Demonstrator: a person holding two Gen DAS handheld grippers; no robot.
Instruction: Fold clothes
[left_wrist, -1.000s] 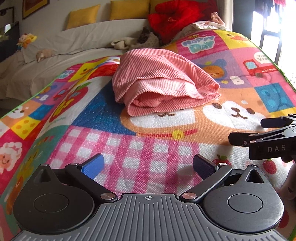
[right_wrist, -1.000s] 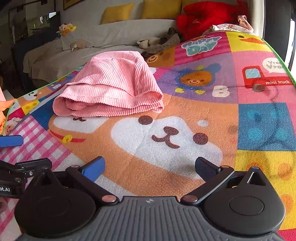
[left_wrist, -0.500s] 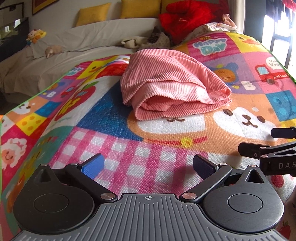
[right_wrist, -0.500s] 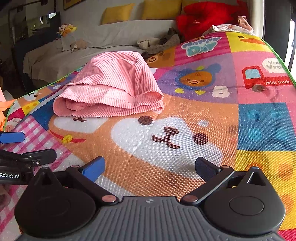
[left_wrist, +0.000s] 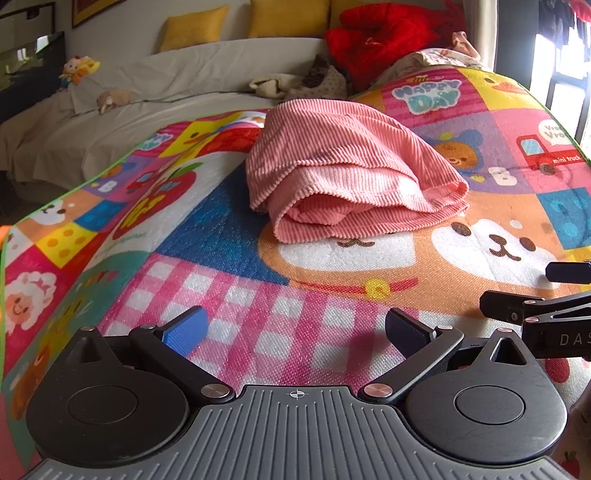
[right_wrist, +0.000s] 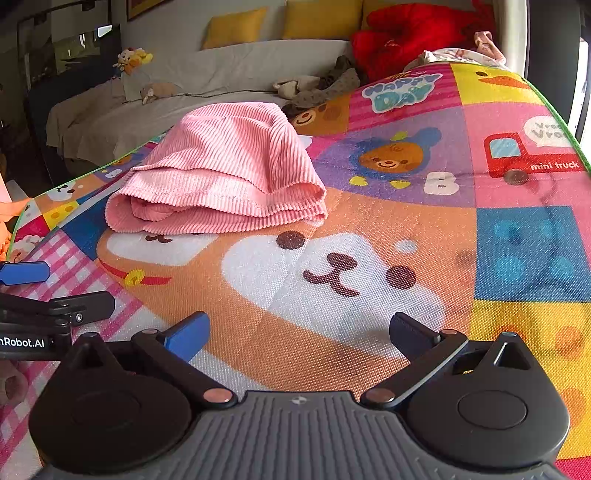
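Note:
A pink ribbed garment (left_wrist: 351, 173) lies folded in a bundle on the colourful play mat (left_wrist: 229, 280); it also shows in the right wrist view (right_wrist: 221, 177). My left gripper (left_wrist: 295, 328) is open and empty, low over the pink checked patch, well short of the garment. My right gripper (right_wrist: 299, 332) is open and empty over the bear face print, also short of the garment. The right gripper shows at the right edge of the left wrist view (left_wrist: 554, 295). The left gripper shows at the left edge of the right wrist view (right_wrist: 44, 291).
A sofa with a beige cover (left_wrist: 147, 110) stands behind the mat, with yellow cushions (left_wrist: 192, 26), a red plush (left_wrist: 380, 37), small toys and loose clothes (left_wrist: 295, 81). The mat's green edge (left_wrist: 74, 188) runs along the left. A window (left_wrist: 561, 74) is at the right.
The left gripper has shifted left and a bit closer, so the garment sits further right and larger in its view. The right gripper has barely moved. Both stay open.

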